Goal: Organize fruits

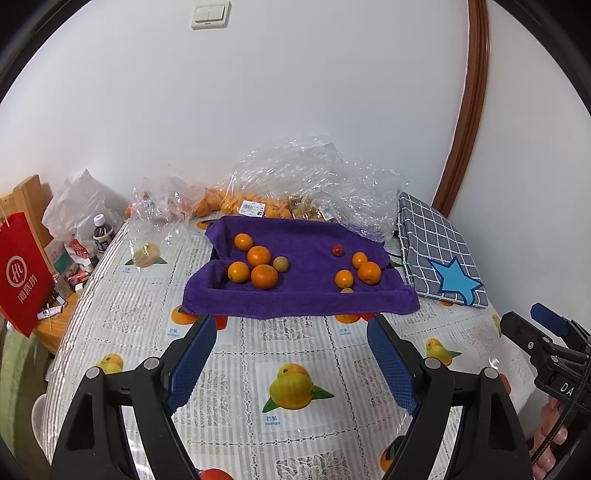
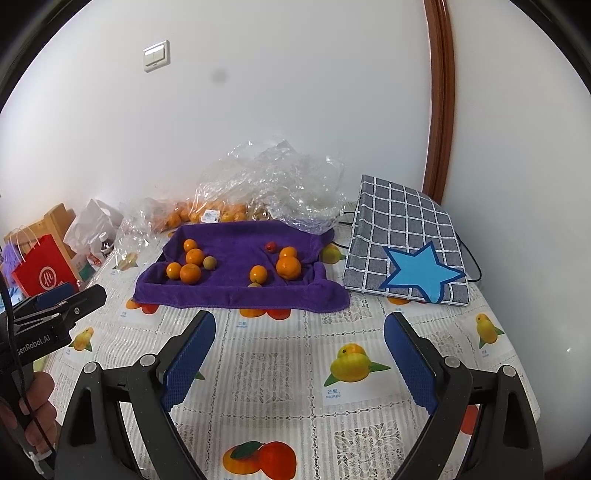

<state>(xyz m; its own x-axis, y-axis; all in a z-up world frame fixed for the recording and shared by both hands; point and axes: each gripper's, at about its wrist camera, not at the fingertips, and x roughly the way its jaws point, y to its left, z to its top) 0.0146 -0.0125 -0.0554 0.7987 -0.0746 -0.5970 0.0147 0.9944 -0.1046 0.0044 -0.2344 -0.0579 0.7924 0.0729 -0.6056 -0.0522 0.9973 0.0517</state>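
Fruit-print tablecloth (image 1: 295,354) covers table. Grey checked cloth (image 2: 402,229) with blue star (image 2: 421,271) lies at right by wall. Red paper bag (image 1: 22,273), dark bottle (image 1: 102,232), white plastic bag (image 1: 79,201) crowd left side. Light switch (image 1: 210,14) on wall.

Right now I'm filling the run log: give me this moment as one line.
left gripper: open, empty | right gripper: open, empty | oranges: on purple towel, two clusters | stage: no fruit grasped

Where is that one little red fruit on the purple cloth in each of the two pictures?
Left wrist view: the red fruit lies right of centre, at the back of the purple towel.
Right wrist view: red fruit, near centre, back of the towel.
Shared landmark: blue star.
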